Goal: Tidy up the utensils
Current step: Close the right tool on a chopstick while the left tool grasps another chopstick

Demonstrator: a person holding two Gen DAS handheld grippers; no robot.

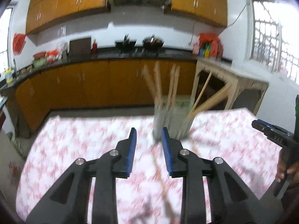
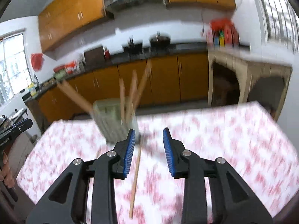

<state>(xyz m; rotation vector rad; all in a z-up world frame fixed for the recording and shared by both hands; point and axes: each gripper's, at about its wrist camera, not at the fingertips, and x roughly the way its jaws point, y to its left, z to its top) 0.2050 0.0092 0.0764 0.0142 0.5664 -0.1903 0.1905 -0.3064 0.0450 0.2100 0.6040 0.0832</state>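
The right claw (image 1: 274, 132) housing bears blurred "DAS".

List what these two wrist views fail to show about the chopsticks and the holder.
- Holder: motion blur in both views smears its walls, so its material and compartments are unreadable.
- Upright chopsticks: blurred; exact count unclear.
- Loose chopstick on the tablecloth: in the left wrist view its near end runs off the bottom edge.
- Right claw: open, empty.
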